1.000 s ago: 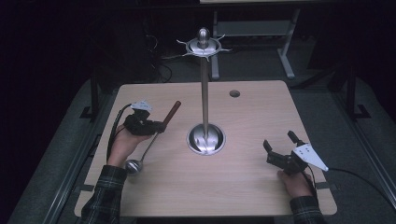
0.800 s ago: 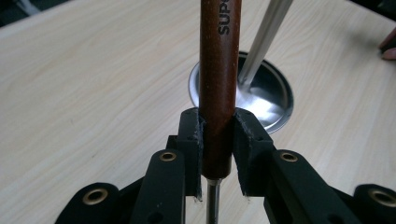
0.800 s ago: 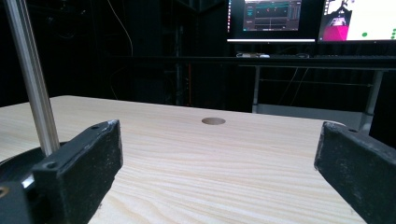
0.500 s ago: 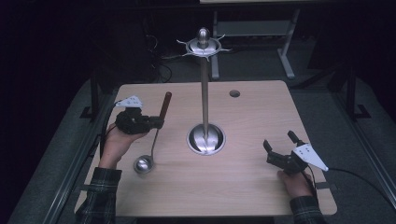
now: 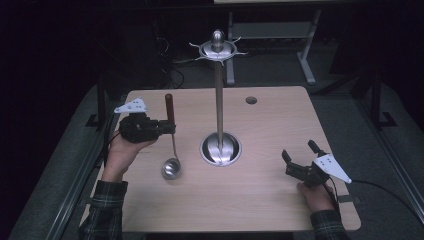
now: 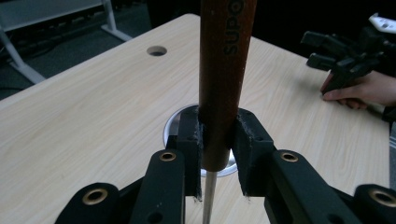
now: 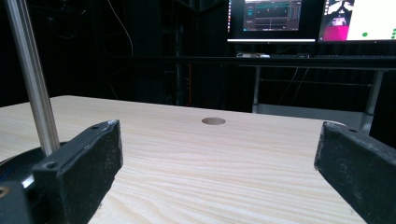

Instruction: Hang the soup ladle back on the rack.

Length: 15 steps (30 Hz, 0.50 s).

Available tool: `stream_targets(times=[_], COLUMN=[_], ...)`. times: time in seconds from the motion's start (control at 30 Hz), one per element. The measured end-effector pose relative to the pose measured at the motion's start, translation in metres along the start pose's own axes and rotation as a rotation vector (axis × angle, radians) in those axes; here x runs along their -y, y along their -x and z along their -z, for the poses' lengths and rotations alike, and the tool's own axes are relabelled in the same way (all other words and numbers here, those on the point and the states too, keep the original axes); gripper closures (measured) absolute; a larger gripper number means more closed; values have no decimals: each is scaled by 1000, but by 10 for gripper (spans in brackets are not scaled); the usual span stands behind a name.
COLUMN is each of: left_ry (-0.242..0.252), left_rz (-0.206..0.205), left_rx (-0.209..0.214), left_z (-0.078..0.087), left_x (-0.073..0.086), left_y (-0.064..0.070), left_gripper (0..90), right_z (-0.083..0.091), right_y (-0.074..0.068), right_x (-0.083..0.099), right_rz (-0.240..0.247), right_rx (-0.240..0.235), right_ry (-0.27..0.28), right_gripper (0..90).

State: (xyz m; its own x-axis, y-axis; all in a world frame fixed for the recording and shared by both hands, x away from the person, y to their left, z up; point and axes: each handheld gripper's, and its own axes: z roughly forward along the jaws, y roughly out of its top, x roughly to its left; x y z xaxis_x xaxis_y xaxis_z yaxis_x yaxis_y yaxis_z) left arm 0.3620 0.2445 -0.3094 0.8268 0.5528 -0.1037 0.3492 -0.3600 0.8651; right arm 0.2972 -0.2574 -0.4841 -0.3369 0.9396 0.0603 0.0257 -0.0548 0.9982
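A ladle (image 5: 171, 145) with a brown wooden handle and a steel bowl hangs nearly upright over the left of the table, bowl down. My left gripper (image 5: 170, 126) is shut on the ladle's wooden handle (image 6: 224, 84); the handle fills the space between its jaws in the left gripper view. A steel utensil stand (image 5: 220, 100) with a round base and a hooked crown rises at the table's middle. My right gripper (image 5: 300, 156) rests open at the table's front right, with nothing between its jaws. The stand's pole (image 7: 32, 79) shows at the left of the right gripper view.
The wooden table (image 5: 260, 200) has a round cable hole (image 5: 251, 100) at its back right. Dark floor, table legs and cables lie behind. Lit monitors (image 7: 317, 21) stand on a far desk in the right gripper view.
My left gripper has lifted the ladle and swung it from a slant to nearly upright, with the bowl moving right toward the stand. The right gripper has stayed still.
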Motion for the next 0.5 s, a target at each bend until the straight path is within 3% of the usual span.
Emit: stream_targets(times=[0.27,0.5], left_ry=[68,128], left_rz=[-14,-46], left_rx=[6,-3], left_z=[7,16], left_x=[-9,-30], left_y=[6,17], left_gripper=[740,741], right_z=[0,0], right_y=[0,0], right_x=[0,0], right_rz=[0,3], right_rx=[0,0], right_ry=[0,-1], right_gripper=[2,2])
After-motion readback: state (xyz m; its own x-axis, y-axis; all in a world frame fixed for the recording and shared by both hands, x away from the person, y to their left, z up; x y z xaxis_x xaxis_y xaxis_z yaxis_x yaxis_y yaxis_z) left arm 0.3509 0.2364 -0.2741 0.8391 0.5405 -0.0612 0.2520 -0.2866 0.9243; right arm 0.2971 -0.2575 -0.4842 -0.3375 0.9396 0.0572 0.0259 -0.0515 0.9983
